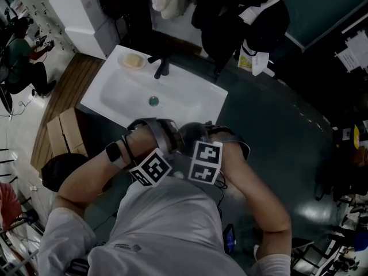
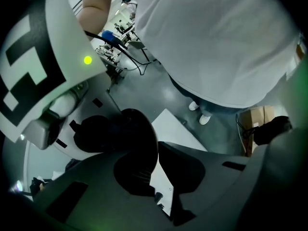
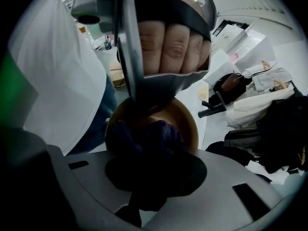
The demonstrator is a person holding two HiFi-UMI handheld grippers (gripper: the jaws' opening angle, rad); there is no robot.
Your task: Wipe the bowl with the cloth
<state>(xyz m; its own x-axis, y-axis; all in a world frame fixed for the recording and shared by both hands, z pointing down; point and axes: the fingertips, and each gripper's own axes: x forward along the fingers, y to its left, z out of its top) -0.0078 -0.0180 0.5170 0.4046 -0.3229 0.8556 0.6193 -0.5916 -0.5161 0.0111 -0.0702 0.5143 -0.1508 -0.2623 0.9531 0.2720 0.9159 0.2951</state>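
Note:
A bowl (image 3: 188,120), tan inside and dark outside (image 2: 137,143), is held up close to the person's body over the front of the sink. My left gripper (image 2: 156,163) is shut on the bowl's rim; in the right gripper view its fingers (image 3: 129,57) come down onto the rim from above. A dark purple cloth (image 3: 150,137) is bunched in my right gripper (image 3: 149,174), which is shut on it and presses it into the bowl. The cloth hides the right fingertips. In the head view the bowl (image 1: 190,134) shows dimly between the two marker cubes.
A white sink (image 1: 190,105) with a black faucet (image 1: 161,65) and a yellow soap dish (image 1: 132,61) lies just ahead. Cardboard boxes (image 1: 66,131) sit to the left on the floor. Dark bags and clothing (image 1: 247,22) crowd the far right.

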